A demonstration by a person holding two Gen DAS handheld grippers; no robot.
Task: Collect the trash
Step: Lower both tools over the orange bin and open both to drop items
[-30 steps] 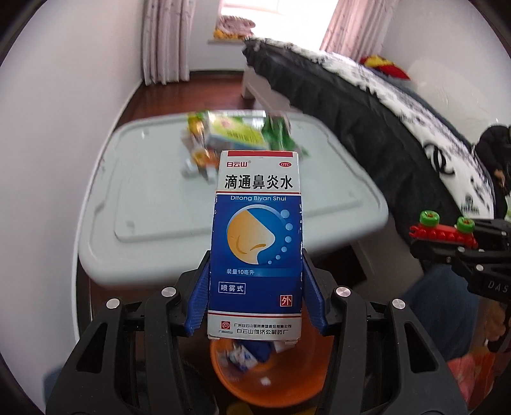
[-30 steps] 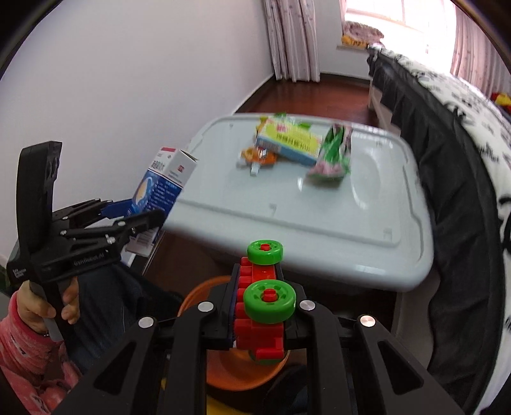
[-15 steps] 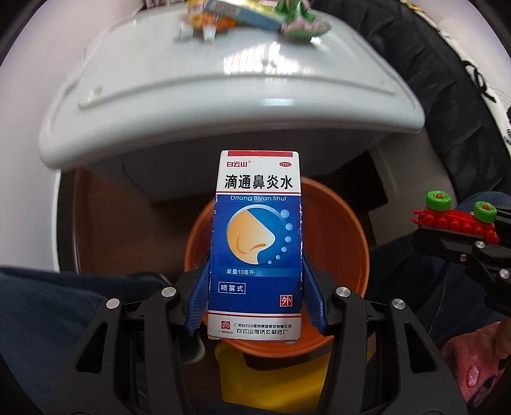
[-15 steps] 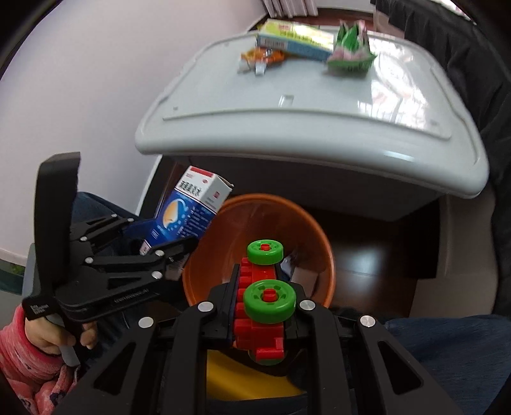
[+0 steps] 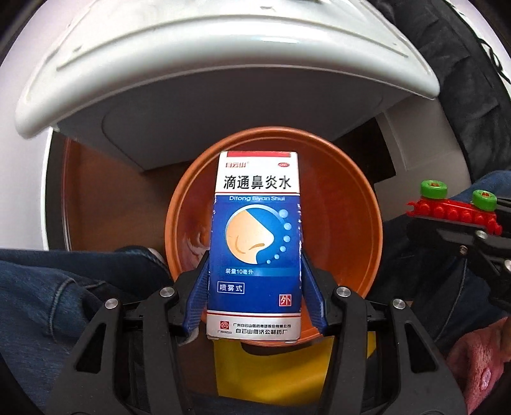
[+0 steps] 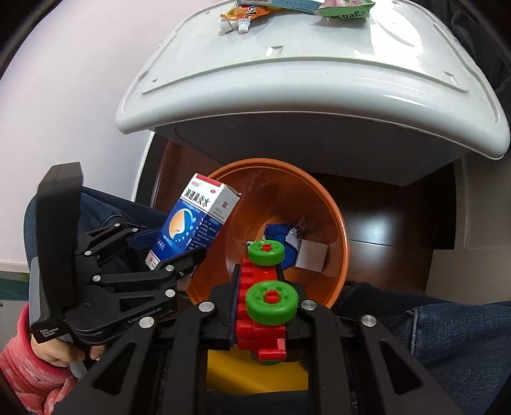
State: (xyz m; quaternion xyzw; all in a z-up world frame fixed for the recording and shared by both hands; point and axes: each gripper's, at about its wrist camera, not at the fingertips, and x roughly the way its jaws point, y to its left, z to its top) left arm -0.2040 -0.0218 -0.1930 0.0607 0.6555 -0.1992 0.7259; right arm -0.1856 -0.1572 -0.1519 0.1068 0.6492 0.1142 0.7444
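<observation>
A blue and white medicine box [image 5: 255,242] is gripped between the blue pads of the left claw [image 5: 255,287] at the centre of the left wrist view, held upright in front of the open mouth of an orange bin [image 5: 345,204]. In the right wrist view the same box [image 6: 194,220] is seen at centre left, tilted, over the bin's [image 6: 322,204] left rim. A red toy block piece with green wheels [image 6: 266,297] is clamped in the right claw [image 6: 265,303] at lower centre, just before the bin. Blue scraps [image 6: 281,239] and a grey box [image 6: 311,260] are seen lying inside the bin. Above it, a white lidded container [image 6: 319,79] fills the upper frame, with wrappers [image 6: 242,16] lying on its lid at the top edge.
</observation>
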